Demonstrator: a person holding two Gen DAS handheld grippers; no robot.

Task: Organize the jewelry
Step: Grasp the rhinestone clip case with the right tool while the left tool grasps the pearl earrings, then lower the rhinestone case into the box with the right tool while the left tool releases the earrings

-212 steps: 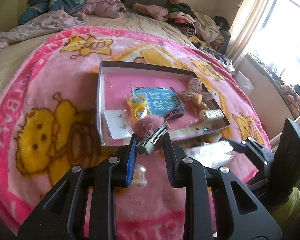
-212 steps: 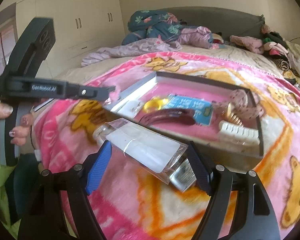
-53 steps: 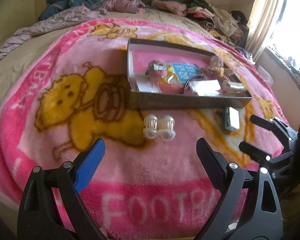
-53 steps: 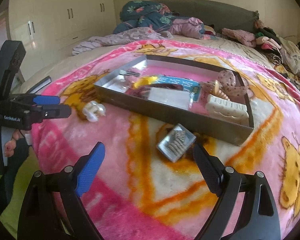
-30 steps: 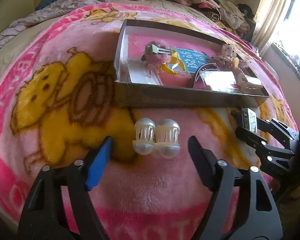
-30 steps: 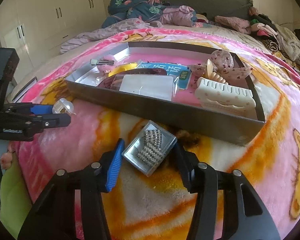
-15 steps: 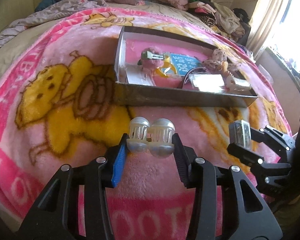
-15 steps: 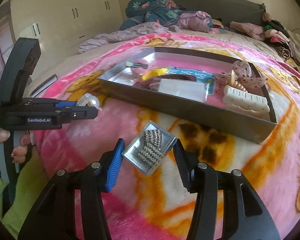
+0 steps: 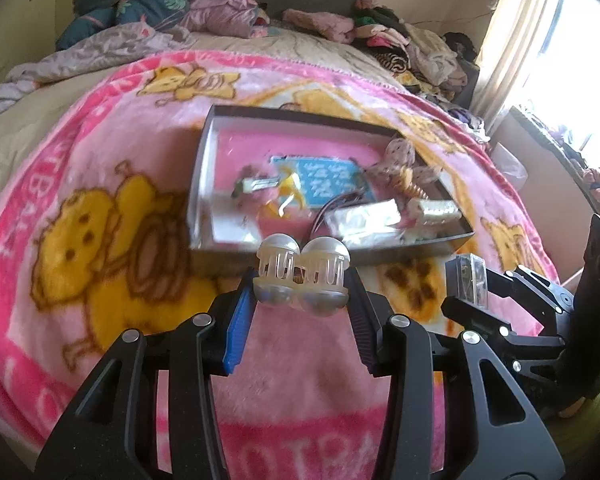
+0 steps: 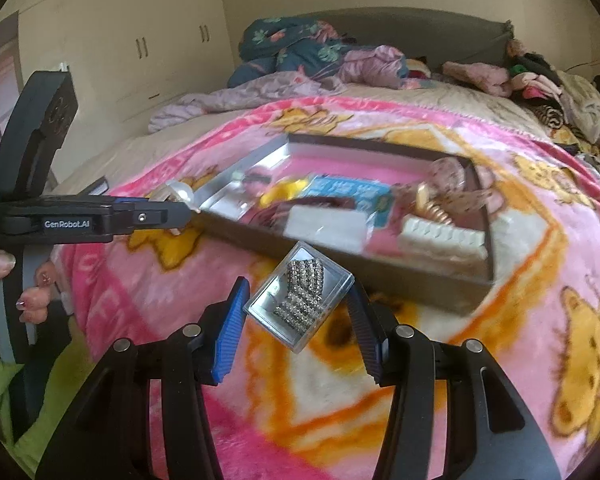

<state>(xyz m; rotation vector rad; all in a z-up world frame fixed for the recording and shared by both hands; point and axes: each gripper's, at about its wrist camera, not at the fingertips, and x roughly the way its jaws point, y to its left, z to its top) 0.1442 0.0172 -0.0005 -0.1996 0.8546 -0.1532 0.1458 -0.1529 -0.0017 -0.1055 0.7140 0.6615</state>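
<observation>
both loads, which lay on the blanket 1.8 s ago, are now lifted clear of it and held short of the tray's near wall. left tongs [image 9: 301, 286]: clamped on the pearl hair clip [image 9: 301, 279], a pair of ribbed translucent cages with pearly domed ends, pinched by its two outer sides. right tongs [image 10: 298, 308]: clamped on the clear case [image 10: 299, 304], a flat transparent box showing rows of rhinestone strands, gripped across two opposite corners so it sits as a diamond. tray [image 9: 412, 254]: shallow, dark-walled, pink-floored, near the middle of the bed on the pink cartoon blanket [image 9: 100, 220]; it already carries a blue card, a yellow ring, a cream claw clip and a clear packet along its near and right edges.

risks, as judged: the corner grip on the case looks insecure, so a tilt could let the smooth plastic pivot or slip out; the rounded clip could roll between the pads if pressure eases; either load carried low could strike the near wall, and the soft bed lets the tray shift; the two tongs, side by side, could collide over the crowded right half.
</observation>
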